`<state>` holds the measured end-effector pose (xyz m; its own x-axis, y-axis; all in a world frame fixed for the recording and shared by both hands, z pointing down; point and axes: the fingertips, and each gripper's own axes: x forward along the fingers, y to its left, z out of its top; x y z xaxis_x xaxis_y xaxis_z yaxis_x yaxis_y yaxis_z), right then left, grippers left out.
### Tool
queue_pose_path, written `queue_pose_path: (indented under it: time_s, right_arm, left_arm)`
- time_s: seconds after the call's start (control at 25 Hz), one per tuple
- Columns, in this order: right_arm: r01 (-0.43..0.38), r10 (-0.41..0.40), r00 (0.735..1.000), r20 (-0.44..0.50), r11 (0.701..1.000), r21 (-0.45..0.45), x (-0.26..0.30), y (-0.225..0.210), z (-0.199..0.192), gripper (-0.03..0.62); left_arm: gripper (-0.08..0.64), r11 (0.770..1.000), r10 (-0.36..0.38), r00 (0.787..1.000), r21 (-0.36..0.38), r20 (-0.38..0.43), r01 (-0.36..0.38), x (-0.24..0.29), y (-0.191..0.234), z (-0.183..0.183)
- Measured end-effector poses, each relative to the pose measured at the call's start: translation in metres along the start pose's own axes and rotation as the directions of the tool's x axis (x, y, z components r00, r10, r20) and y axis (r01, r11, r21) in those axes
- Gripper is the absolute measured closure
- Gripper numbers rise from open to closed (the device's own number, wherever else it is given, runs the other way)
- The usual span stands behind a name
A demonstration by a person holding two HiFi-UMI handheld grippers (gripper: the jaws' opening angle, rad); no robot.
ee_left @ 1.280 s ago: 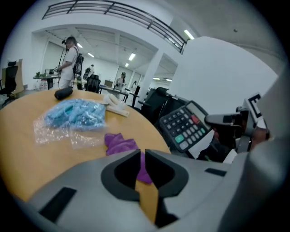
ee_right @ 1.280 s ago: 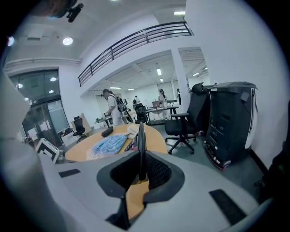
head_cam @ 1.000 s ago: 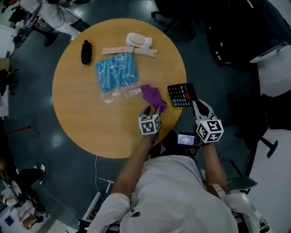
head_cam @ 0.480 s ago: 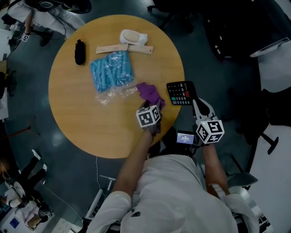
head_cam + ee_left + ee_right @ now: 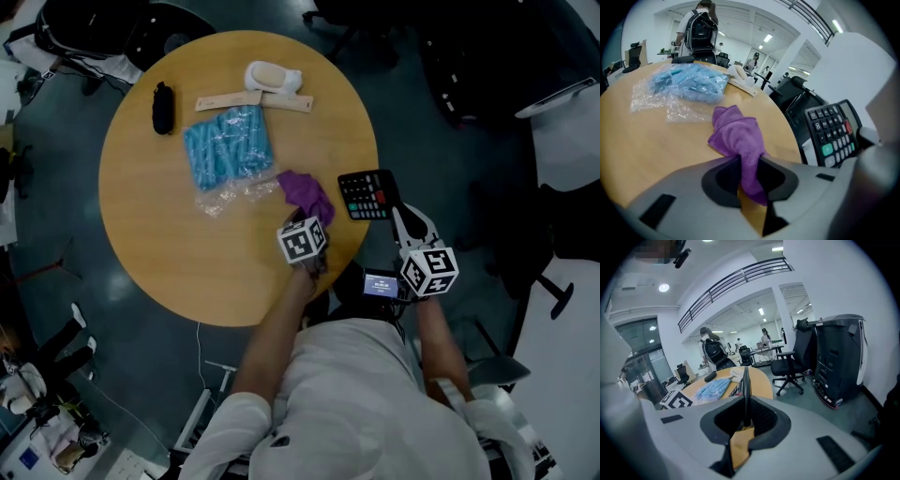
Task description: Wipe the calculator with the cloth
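A crumpled purple cloth lies on the round wooden table near its right edge. My left gripper has just been closing its jaws, and they now pinch the cloth's near end between the pads. The black calculator juts over the table's right edge, held up by my right gripper, which is shut on its near edge. In the right gripper view the calculator shows edge-on as a thin dark blade between the jaws.
A clear bag of blue items lies just left of the cloth. Behind it are a beige strip, a white-and-tan object and a black pouch. Office chairs stand right of the table; a person with a backpack beyond it.
The left gripper has shifted forward onto the cloth's near end and its jaws have come together on it. The right gripper and the calculator have stayed put.
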<state>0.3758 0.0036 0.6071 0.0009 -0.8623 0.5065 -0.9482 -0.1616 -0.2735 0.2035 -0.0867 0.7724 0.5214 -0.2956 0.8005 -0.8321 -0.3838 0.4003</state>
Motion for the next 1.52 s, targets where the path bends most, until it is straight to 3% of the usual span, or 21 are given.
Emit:
queue_pose_path:
  time_s: [0.2,0.4,0.56,0.64,0.72,0.88,1.0,1.12,1.36,1.52]
  right_arm:
    - [-0.028,0.029,0.999,-0.023,0.999,0.036,-0.001,0.002,-0.003,0.545]
    - [-0.069,0.073,0.996,-0.056,0.995,0.068,-0.004,0.024,-0.008,0.545]
    - [-0.155,0.164,0.983,-0.076,0.981,0.115,-0.002,0.065,-0.007,0.545]
    - [-0.219,0.231,0.969,-0.084,0.967,0.129,0.001,0.095,-0.007,0.545]
    - [-0.28,0.294,0.951,-0.092,0.95,0.141,0.003,0.126,-0.007,0.545]
    - [-0.386,0.404,0.909,-0.105,0.91,0.152,0.011,0.186,-0.009,0.545]
    - [-0.453,0.465,0.877,-0.119,0.884,0.114,0.014,0.222,-0.004,0.545]
    - [-0.499,0.506,0.852,-0.133,0.863,0.081,0.015,0.248,-0.002,0.545]
    - [-0.555,0.558,0.818,-0.144,0.83,0.062,0.01,0.28,-0.005,0.545]
    - [-0.568,0.571,0.807,-0.152,0.82,0.069,0.009,0.286,-0.009,0.545]
  left_arm:
    - [0.474,0.998,-0.018,0.998,0.066,0.058,0.014,-0.025,0.003,0.004]
    - [0.479,0.986,-0.035,0.985,0.165,0.171,0.007,-0.095,0.016,0.011]
    - [0.482,0.924,-0.084,0.953,0.38,0.292,-0.036,-0.176,-0.001,0.033]
    - [0.482,0.895,-0.126,0.927,0.443,0.352,-0.046,-0.216,-0.017,0.045]
    - [0.482,0.883,-0.164,0.903,0.467,0.397,-0.045,-0.248,-0.03,0.054]
    - [0.482,0.879,-0.231,0.874,0.477,0.427,0.0,-0.284,-0.043,0.065]
    - [0.482,0.887,-0.218,0.869,0.461,0.444,-0.013,-0.293,-0.043,0.075]
    - [0.482,0.892,-0.191,0.878,0.45,0.438,-0.031,-0.296,-0.036,0.078]
    - [0.483,0.921,-0.16,0.916,0.389,0.369,0.004,-0.286,-0.011,0.067]
    - [0.483,0.936,-0.136,0.926,0.353,0.352,0.003,-0.275,0.005,0.058]
